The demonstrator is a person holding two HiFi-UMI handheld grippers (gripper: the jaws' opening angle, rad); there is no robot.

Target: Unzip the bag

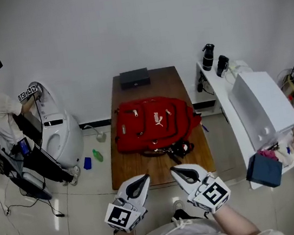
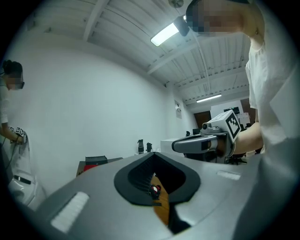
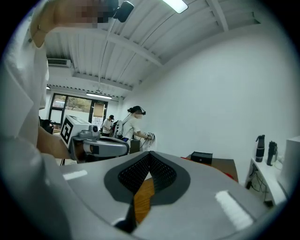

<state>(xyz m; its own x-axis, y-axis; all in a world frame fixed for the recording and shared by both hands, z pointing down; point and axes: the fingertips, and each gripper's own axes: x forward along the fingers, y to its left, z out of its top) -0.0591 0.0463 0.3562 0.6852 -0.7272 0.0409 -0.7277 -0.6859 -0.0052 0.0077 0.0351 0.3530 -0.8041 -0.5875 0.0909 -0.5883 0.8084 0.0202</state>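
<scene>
Left hand-held gripper (image 1: 143, 180) and right hand-held gripper (image 1: 177, 171) level, jaws together

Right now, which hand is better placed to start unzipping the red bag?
Probably the right gripper: the dark strap cluster on the red backpack lies just ahead of it; the left gripper sits further aside.

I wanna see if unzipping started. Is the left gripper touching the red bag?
Apart. The head view shows the left gripper at the near edge of the table, bare wood between it and the red bag.
</scene>
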